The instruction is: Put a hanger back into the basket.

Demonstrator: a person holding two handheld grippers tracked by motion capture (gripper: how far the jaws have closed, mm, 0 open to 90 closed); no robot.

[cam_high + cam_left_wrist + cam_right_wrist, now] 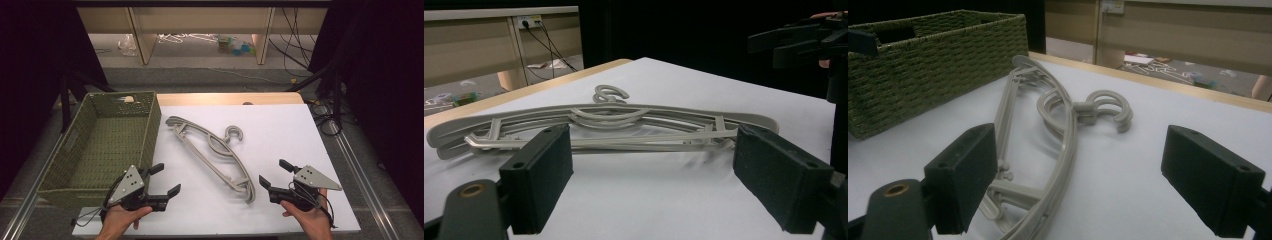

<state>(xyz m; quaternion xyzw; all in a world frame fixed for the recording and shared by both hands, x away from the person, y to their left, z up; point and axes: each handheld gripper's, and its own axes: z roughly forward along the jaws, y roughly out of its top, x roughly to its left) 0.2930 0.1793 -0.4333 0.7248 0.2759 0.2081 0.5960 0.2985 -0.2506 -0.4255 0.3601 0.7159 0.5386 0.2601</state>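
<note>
While the room around it lies mostly in darkness, the table (280, 135) carries a white sheet that covers nearly all of its top, with a strip of pale wood bare along the far edge. Diagonally across the middle of that sheet lie grey plastic hangers (212, 152), stacked flat one on another, one end pointing to the far left beside the basket, the other toward the near right, the hooks curling toward the far right. A green woven basket (65, 165) stands at the left, partly off the white sheet, with a handle slot in its far wall. At the near left, the left gripper (161, 179) is held just above the sheet in a hand, its jaws spread wide with nothing between them; in the left gripper view they frame the hangers from the side without touching them. At the near right, the right gripper (274, 173) is likewise held in a hand, jaws wide apart and empty, close to the near end of the hangers. Beyond the table, a grey floor runs to light wooden furniture legs, with cables trailing at the right and small bits of clutter lying on the floor under that furniture.
</note>
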